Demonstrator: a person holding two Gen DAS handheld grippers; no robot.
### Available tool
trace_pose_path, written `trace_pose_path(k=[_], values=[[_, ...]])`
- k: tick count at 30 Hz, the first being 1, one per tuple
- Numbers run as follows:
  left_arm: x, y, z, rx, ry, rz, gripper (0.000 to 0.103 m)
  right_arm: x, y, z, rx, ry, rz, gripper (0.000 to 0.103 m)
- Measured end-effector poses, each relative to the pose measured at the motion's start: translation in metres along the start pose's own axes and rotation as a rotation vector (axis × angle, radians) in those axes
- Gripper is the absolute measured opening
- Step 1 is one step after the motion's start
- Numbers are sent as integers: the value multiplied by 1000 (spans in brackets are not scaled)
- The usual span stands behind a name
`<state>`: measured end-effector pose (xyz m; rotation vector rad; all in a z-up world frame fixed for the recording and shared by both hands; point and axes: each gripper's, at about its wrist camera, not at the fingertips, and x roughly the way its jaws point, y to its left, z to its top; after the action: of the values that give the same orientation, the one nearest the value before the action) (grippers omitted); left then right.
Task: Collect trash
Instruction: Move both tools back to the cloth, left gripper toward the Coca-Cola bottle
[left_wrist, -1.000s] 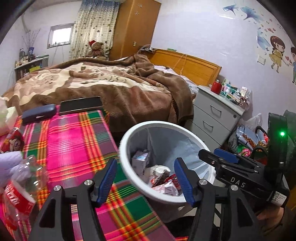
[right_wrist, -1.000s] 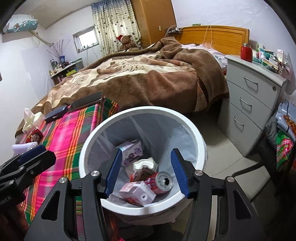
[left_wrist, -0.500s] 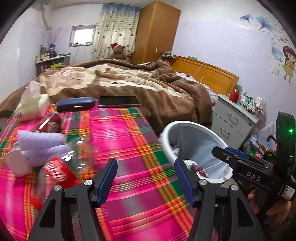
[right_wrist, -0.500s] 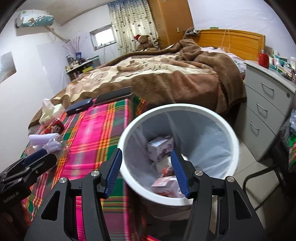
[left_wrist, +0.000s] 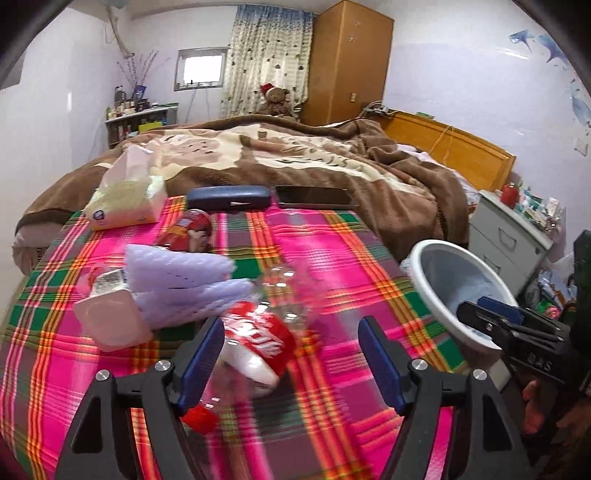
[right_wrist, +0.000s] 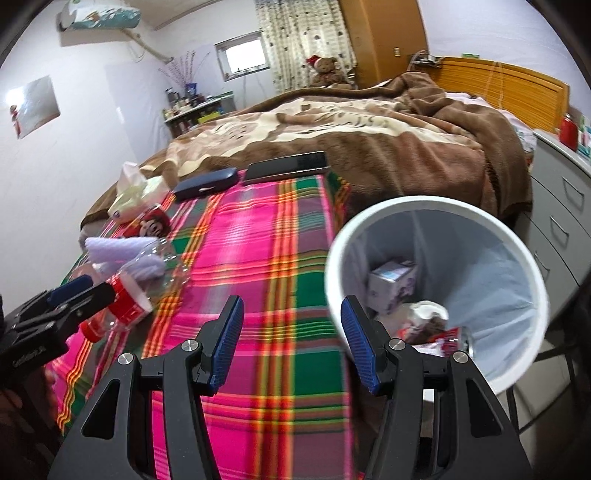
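Clear plastic bottle (left_wrist: 258, 332), low in the frame between the left gripper (left_wrist: 291, 350)'s empty, opening jaws, could be squeezed sideways and rolled into the foam sheet (left_wrist: 177, 273), while the right gripper (right_wrist: 291, 339)'s jaws are held released.

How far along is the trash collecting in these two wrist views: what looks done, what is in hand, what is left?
Done: a carton and a can lie in the white bin. In hand: nothing; the left gripper jaws are opening around the lying plastic bottle; the right gripper is open and holds nothing. Left: the bottle and foam wrap on the plaid cloth.
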<state>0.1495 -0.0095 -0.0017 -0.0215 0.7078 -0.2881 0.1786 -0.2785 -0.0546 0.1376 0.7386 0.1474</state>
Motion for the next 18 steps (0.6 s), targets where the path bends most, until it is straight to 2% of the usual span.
trace_pose_path(k=[3, 7, 10, 18], values=[[13, 8, 2, 8, 42, -26, 82, 4, 8, 0, -8, 8, 12, 56], [27, 11, 4, 28, 73, -31, 82, 8, 15, 0, -14, 18, 14, 57], [38, 11, 6, 45, 113, -39, 84, 10, 18, 0, -15, 22, 10, 64], [60, 9, 9, 52, 157, -66, 84, 15, 20, 4, 0, 26, -5, 64]])
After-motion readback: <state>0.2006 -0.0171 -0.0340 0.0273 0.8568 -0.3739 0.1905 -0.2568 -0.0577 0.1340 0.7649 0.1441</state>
